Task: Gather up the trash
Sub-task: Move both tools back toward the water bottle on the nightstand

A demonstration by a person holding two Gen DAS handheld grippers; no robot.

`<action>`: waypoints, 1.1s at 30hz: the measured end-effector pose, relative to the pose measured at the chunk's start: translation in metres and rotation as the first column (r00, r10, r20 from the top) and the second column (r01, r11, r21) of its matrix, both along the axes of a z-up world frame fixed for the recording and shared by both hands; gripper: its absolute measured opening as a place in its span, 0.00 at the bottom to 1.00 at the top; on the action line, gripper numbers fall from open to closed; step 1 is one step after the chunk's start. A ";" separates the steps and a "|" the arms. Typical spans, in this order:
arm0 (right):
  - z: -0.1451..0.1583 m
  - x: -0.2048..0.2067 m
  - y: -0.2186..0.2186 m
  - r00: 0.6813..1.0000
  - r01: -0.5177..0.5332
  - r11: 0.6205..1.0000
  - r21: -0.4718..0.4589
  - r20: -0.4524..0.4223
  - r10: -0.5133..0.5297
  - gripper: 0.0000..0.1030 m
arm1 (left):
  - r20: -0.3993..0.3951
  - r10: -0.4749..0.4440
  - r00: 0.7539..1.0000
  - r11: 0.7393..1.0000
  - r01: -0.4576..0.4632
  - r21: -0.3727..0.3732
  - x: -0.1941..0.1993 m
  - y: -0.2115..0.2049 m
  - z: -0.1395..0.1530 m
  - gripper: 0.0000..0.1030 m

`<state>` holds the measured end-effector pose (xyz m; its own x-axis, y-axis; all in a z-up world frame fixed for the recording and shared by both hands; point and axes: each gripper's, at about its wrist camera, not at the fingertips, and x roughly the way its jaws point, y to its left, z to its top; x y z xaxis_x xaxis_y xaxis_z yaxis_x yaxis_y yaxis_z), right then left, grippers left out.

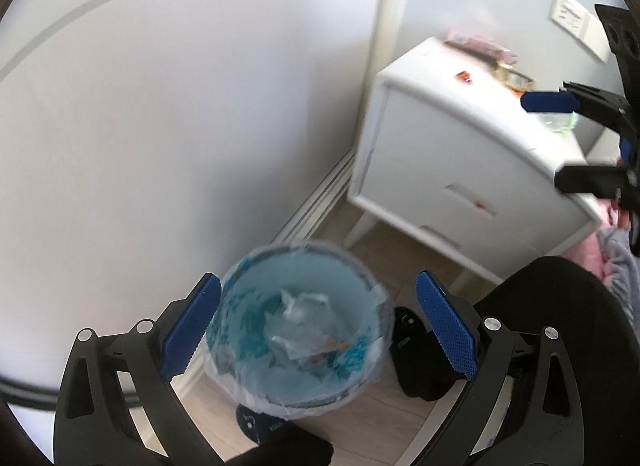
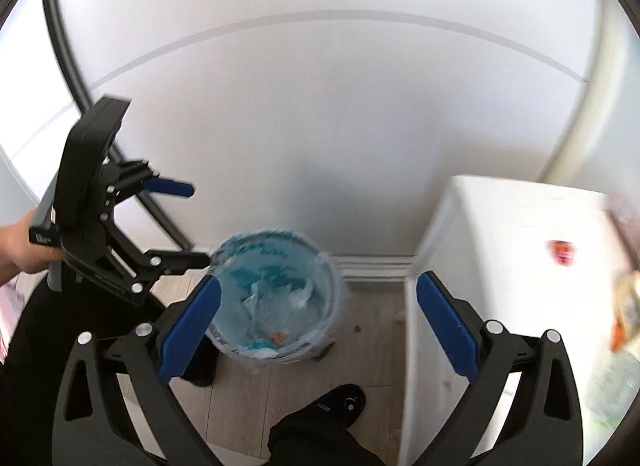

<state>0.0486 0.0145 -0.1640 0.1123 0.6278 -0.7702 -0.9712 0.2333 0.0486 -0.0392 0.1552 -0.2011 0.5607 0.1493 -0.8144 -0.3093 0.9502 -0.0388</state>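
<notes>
The trash bin (image 1: 298,326), a round pale-blue pail lined with a clear plastic bag, sits low in the middle of the left wrist view on the pale wood floor, close to the white wall. Crumpled clear plastic and a few orange scraps (image 1: 336,346) lie at its bottom. The left gripper (image 1: 318,330) frames the bin with its jaws spread wide; the blue ribbed pads stand on either side of the bin in the picture and grip nothing. At the right edge of the frame the right gripper (image 1: 560,137) shows from the side, its jaws also wide apart with nothing between them, in front of a white nightstand (image 1: 460,153). On the nightstand top lie a small red wrapper (image 1: 464,75) and blurred packets further back. A black shoe (image 1: 416,350) sits on the floor just right of the bin. No writing can be read here.

In the right wrist view the bin (image 2: 276,298) stands in the lower middle, at the foot of the wall, and holds the same crumpled plastic. The right gripper (image 2: 318,330) hangs above it, jaws fully released and empty. At the left, a hand (image 2: 16,246) holds the left gripper (image 2: 196,223), seen side-on, jaws parted and empty. Small white lettering runs along its black frame, too blurred to read. The nightstand (image 2: 500,266) fills the right side, with the red wrapper (image 2: 562,252) on its top.
</notes>
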 end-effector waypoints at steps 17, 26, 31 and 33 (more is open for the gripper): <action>0.057 0.065 -0.149 0.969 0.212 0.977 -0.016 0.132 -0.209 0.93 | 0.089 -0.308 0.947 0.951 0.304 0.054 0.079 -0.094 0.086 0.92; 0.063 0.100 -0.205 0.950 0.281 0.958 -0.056 0.155 -0.270 0.93 | 0.097 -0.445 0.890 0.895 0.438 0.086 0.134 -0.143 0.111 0.92; 0.060 0.111 -0.217 0.955 0.264 0.960 -0.093 0.168 -0.246 0.93 | 0.082 -0.512 0.855 0.858 0.505 0.094 0.165 -0.167 0.116 0.92; 0.058 0.116 -0.220 0.956 0.260 0.960 -0.104 0.166 -0.241 0.93 | 0.078 -0.542 0.837 0.840 0.534 0.098 0.177 -0.177 0.117 0.92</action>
